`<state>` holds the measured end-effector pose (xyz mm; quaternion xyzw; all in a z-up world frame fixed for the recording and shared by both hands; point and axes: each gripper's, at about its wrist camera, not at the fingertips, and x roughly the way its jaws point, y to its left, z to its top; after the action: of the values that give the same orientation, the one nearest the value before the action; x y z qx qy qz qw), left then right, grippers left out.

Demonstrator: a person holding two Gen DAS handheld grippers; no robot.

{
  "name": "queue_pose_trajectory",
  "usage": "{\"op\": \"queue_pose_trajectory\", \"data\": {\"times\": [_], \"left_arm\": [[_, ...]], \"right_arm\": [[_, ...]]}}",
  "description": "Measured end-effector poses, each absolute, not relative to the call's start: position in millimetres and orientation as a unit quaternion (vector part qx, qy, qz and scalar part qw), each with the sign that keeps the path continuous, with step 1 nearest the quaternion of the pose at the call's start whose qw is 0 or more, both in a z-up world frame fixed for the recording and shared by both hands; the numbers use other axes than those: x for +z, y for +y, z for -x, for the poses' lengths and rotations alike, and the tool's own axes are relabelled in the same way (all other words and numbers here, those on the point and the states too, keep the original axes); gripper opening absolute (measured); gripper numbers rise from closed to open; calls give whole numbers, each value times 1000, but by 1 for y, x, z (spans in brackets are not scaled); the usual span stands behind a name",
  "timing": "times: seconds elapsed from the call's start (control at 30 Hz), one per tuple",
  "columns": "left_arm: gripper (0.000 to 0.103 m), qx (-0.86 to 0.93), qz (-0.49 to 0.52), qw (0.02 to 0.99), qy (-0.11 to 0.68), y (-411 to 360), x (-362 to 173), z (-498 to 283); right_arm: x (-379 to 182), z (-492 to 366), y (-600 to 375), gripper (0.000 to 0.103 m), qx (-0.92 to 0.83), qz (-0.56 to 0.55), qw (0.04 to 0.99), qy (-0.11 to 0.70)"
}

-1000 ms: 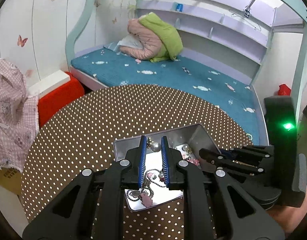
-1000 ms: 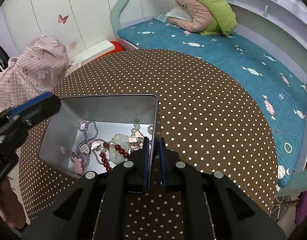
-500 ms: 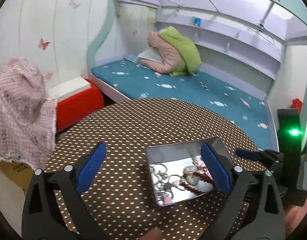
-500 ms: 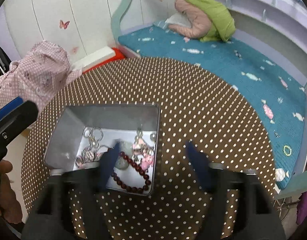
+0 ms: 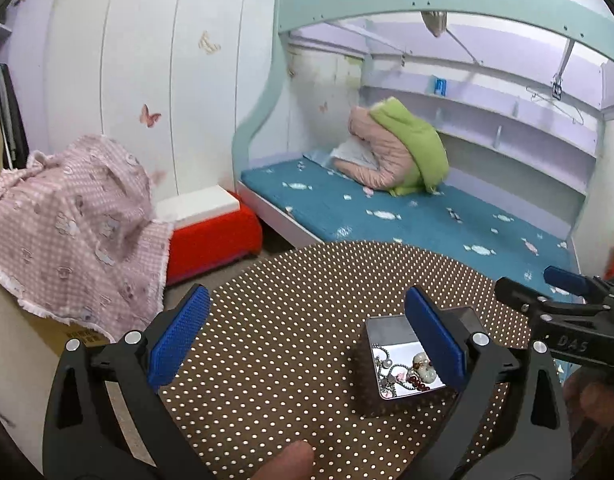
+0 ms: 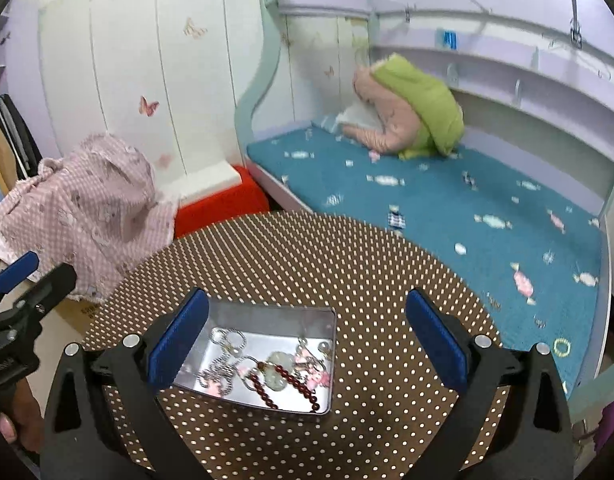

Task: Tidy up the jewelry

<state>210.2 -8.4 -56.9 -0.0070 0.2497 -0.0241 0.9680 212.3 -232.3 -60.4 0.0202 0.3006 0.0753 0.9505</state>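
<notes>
**Both claws wide above the jewelry tin**

The metal tin [image 6: 267, 316] sits on the round brown table [image 6: 347, 264] with white polka dots; inside it lie a dark red bead bracelet [image 6: 285, 384], silver chains [image 6: 223, 344], a pale green pendant [image 6: 277, 364] and small pink charms [image 6: 319, 378], all tangled together on the tin's floor. The left gripper [image 5: 307, 336] has just been opening and now stands wide, blue pads far apart, with nothing between them; its right pad overlaps the tin [image 5: 387, 332] in the left wrist view without pressing it. The right gripper [image 6: 307, 338] has likewise just been opening and gapes wide, gripping nothing; the tin shows behind its left pad, apart from it. On the right gripper's black body, seen from the left wrist, the letters "DAS" [image 5: 571, 343] can be read; printing on the cardboard box [image 5: 77, 336] under the pink checked cloth [image 5: 75, 220] is too blurred to read. Beyond the table stand a red stool [image 5: 215, 236] with a white top and a bed with a teal mattress [image 5: 407, 216] bearing a green and pink quilt [image 5: 399, 148].
</notes>
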Motion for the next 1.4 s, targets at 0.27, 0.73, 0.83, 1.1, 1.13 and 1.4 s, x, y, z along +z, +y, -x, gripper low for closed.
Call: {"op": "queue_pose_trajectory", "data": {"times": [0.27,0.73,0.83,1.1,1.13,1.4], "left_arm": [[98,-13,15,979,204,4,-34,-169],[98,-11,6,987,158,-1,-13,-77],[98,-10,4,988,153,-4,-10,-54],[98,-10,0,989,150,-12,0,-16],[98,-9,1,988,152,-12,1,-15],[98,-3,-6,989,147,-18,3,-6]], "right_arm": [[-26,-169,-233,95,76,-6,967,244],[-14,-67,-236,95,57,-14,980,189],[-18,-47,-233,95,52,-20,980,190],[-19,-19,-234,95,41,-30,982,181],[-19,-18,-234,95,39,-31,982,182],[-23,-12,-239,95,30,-32,983,179]]}}
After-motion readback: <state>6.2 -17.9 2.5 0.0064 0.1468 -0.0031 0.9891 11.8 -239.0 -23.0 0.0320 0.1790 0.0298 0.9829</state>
